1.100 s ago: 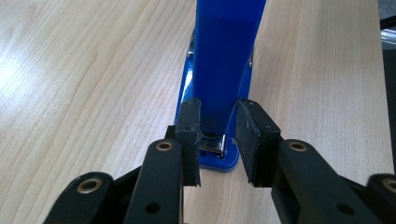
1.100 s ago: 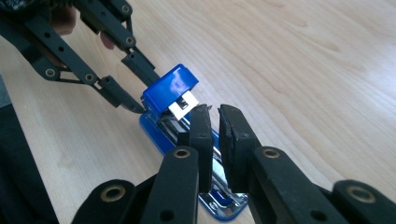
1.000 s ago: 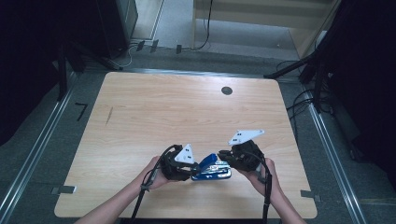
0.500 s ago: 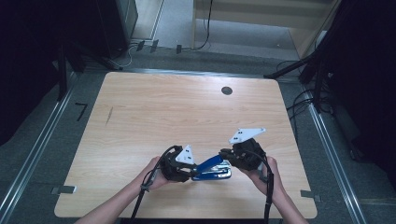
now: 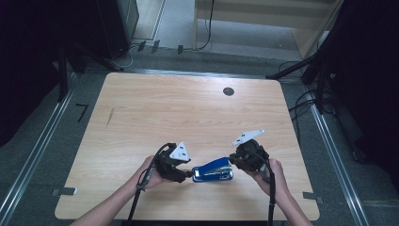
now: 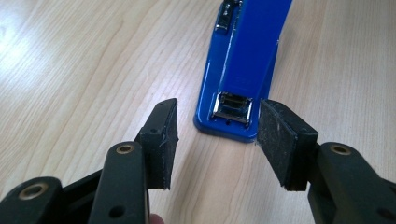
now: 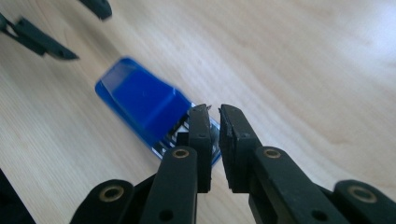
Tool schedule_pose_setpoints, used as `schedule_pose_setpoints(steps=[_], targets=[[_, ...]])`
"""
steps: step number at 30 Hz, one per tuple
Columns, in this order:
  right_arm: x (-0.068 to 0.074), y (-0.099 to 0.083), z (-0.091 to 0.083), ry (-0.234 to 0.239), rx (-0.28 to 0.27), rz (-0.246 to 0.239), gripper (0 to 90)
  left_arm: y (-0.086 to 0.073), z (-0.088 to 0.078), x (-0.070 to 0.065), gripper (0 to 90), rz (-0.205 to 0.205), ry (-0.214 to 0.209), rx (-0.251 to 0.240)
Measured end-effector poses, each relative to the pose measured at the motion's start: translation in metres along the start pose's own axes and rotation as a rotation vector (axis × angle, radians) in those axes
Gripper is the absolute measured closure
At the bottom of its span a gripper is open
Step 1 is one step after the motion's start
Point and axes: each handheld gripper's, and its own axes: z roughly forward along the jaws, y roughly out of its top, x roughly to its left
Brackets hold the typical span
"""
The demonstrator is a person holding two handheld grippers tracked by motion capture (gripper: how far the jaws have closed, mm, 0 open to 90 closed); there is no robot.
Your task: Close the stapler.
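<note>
a blue stapler (image 5: pixel 212 171) lies flat on the wooden table (image 5: pixel 188 113), close to the near edge, between the two tools. the left gripper (image 5: pixel 187 174) sits at the stapler's left end; its jaws have just been opening and now stand apart, pads clear of the plastic, with the stapler's front end just beyond the gap, nothing grasped. the right gripper (image 5: pixel 231 165) is at the stapler's other end with its jaws nearly together; in the right gripper view they cover the stapler's rear, so whether they pinch a part of it is hard to make out. beyond lies broad bare wood up to a small dark round hole (image 5: pixel 228 91) near the far edge.
</note>
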Motion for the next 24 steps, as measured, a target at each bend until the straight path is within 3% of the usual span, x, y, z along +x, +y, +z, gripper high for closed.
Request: schedule_pose_setpoints(steps=[4, 7, 11, 24], targets=[[0.006, 0.008, -0.018, -0.002, -0.112, -0.008, 83.9, -0.002, -0.003, 0.002, 45.8, -0.016, 0.005, -0.005], [0.018, 0.014, -0.025, 0.029, -0.143, -0.036, 84.0, -0.003, -0.003, 0.002, 41.3, -0.018, 0.007, -0.002], [0.026, 0.015, -0.012, 0.03, -0.067, -0.073, 85.2, -0.003, -0.004, 0.003, 35.2, -0.022, 0.019, -0.003], [0.006, 0.0, 0.011, 0.042, 0.08, -0.011, 85.8, -0.006, -0.006, 0.005, 24.8, -0.044, 0.034, -0.005]])
